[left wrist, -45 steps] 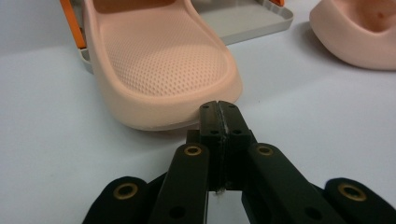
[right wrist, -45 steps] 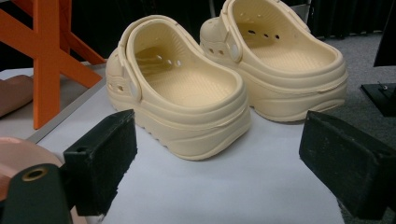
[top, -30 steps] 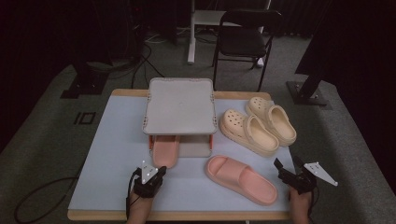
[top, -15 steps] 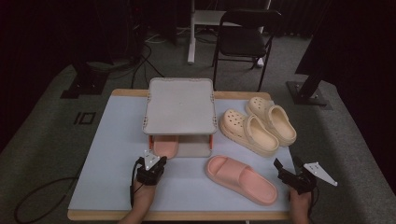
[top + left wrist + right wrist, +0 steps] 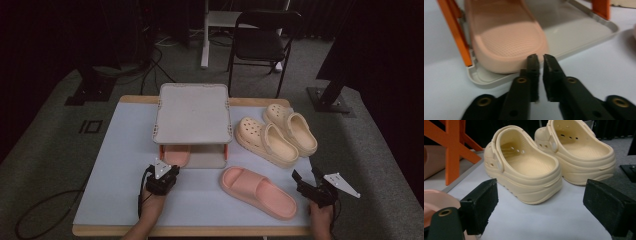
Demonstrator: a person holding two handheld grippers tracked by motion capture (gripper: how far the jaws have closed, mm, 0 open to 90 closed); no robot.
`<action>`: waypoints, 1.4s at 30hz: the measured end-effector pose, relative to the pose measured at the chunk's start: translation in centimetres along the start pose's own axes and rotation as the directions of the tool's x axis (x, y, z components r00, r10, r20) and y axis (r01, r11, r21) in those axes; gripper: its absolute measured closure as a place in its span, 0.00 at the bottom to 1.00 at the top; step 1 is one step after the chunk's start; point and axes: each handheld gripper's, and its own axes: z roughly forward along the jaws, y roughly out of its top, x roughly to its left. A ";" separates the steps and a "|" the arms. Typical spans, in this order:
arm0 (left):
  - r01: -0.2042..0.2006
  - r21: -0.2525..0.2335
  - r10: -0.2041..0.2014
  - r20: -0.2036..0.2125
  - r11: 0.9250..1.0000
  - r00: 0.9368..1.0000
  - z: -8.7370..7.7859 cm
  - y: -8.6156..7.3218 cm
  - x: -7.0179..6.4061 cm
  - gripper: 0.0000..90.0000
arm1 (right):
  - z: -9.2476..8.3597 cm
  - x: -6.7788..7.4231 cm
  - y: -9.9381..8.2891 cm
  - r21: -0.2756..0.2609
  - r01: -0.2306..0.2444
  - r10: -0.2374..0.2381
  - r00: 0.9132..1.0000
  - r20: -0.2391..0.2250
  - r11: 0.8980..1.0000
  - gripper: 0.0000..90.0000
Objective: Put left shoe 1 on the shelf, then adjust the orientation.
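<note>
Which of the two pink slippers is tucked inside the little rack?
The pink slipper by the left gripper, on the rack bottom shelf; the other slipper lies out on the table.

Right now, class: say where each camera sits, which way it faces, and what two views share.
High view: above the person's side, looking forward and down on the table; both forearms show.
Left gripper view: rides the left gripper, facing the pink slide in the rack.
Right gripper view: rides the right gripper, facing the cream clogs.
The high view shares those clogs.
</note>
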 end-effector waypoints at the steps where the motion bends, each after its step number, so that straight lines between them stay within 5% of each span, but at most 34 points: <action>1: -0.008 -0.016 0.009 0.008 1.000 1.000 -0.1 -0.1 0.1 0.76 | 0.0 0.0 0.1 0.003 -0.004 0.004 1.000 -0.008 1.000 0.14; 4: -0.024 -0.003 0.024 0.019 1.000 1.000 -0.3 -0.4 0.5 0.57 | 0.1 0.0 0.4 0.009 0.003 -0.003 0.999 -0.034 1.000 0.14; 6: -0.002 -0.003 0.002 0.063 1.000 0.998 -0.7 -0.6 0.9 0.42 | 0.2 0.1 0.8 0.014 0.015 -0.014 0.999 -0.049 1.000 0.14; 9: 0.009 -0.018 -0.008 0.038 1.000 0.999 -1.4 -0.8 0.9 0.22 | 0.4 0.4 1.4 0.014 0.017 -0.016 0.998 -0.062 1.000 0.14; 12: 0.044 -0.054 -0.039 0.087 0.998 0.995 -2.4 -1.2 1.5 0.17 | 1.0 0.9 2.2 0.048 0.055 -0.054 0.998 -0.042 0.997 0.14; 14: 0.041 -0.059 -0.036 0.084 0.997 0.996 -2.9 -1.3 1.7 0.08 | 1.3 1.1 2.5 0.061 0.062 -0.057 0.995 -0.080 0.996 0.14; 26: 0.054 -0.076 -0.048 0.080 0.996 0.996 -5.5 -1.7 3.5 0.02 | 4.6 3.0 4.1 0.132 0.106 -0.077 0.975 -0.210 0.986 0.13; 42: 0.090 -0.066 -0.088 0.034 0.994 0.996 -7.2 -3.0 5.5 0.00 | 7.8 4.6 5.9 0.174 0.157 -0.116 0.968 -0.224 0.972 0.17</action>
